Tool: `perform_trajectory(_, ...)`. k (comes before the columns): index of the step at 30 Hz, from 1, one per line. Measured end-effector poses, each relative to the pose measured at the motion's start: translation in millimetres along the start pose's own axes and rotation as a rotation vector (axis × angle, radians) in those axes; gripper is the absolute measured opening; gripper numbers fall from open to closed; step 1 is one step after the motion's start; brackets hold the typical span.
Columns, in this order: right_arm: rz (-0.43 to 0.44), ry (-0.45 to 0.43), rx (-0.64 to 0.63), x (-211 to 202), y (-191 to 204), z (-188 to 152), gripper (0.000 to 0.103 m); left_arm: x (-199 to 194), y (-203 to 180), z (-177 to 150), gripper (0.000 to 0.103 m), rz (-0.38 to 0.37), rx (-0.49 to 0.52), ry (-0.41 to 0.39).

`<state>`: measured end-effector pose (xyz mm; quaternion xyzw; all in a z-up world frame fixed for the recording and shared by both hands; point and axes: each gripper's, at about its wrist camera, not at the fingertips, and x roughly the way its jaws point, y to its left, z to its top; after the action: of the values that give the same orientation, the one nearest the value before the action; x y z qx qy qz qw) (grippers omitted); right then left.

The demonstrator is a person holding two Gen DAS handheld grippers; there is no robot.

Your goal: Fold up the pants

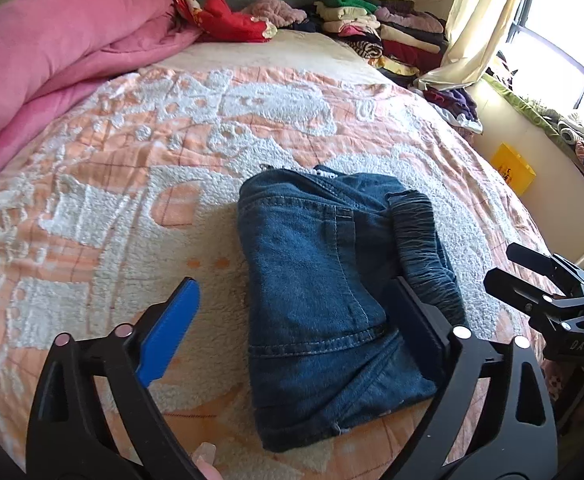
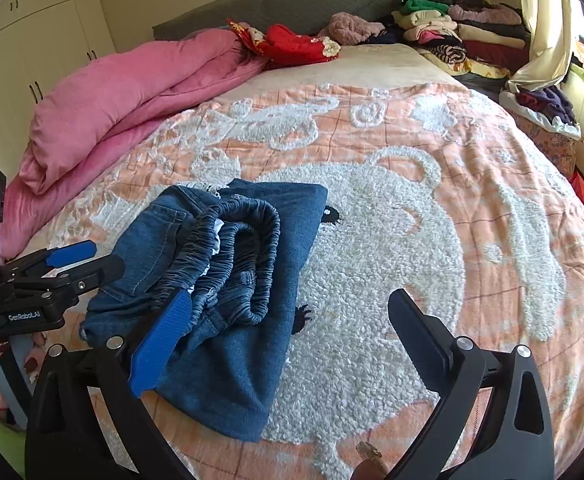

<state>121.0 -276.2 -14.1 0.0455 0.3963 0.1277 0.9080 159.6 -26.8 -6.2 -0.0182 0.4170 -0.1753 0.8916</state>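
Note:
A pair of blue denim pants point(image 1: 323, 292) lies folded into a compact bundle on the bed, its elastic waistband point(image 1: 423, 248) on the right side. In the right wrist view the pants point(image 2: 228, 280) show the gathered waistband point(image 2: 248, 252) on top. My left gripper point(image 1: 292, 304) is open, its fingers straddling the bundle just above it, holding nothing. It also shows at the left of the right wrist view point(image 2: 80, 260). My right gripper point(image 2: 288, 316) is open and empty, its blue pad point(image 2: 160, 344) over the bundle's right part. It shows at the right edge of the left wrist view point(image 1: 515, 268).
The bed has an orange and white tufted cover point(image 2: 391, 220). A pink duvet point(image 2: 124, 100) lies along the left side. Stacks of folded clothes point(image 2: 451, 28) and a red garment point(image 2: 292, 44) sit near the grey headboard point(image 2: 292, 4). A curtain point(image 1: 479, 12) hangs at right.

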Motion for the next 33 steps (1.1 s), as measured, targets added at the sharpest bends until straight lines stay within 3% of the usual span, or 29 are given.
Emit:
perform_trajectory(18, -0.021, -0.082, -0.049, -49.2, 18.9, -9.5, 0.098, -52.0, -11.5, -12.1, 0.093, 0.021, 0.026, -0.086)
perform_trajectory(27, -0.012, -0.111, -0.059, -75.0, 28.1, -27.8, 0.098, -71.0, -13.9, -34.5, 0.093, 0.028, 0.035, -0.093)
perform_trajectory(33, -0.02, -0.067, -0.064, -77.1, 32.2, -50.0, 0.098, -74.6, -12.1, -62.8, 0.093, 0.029, 0.039, -0.048)
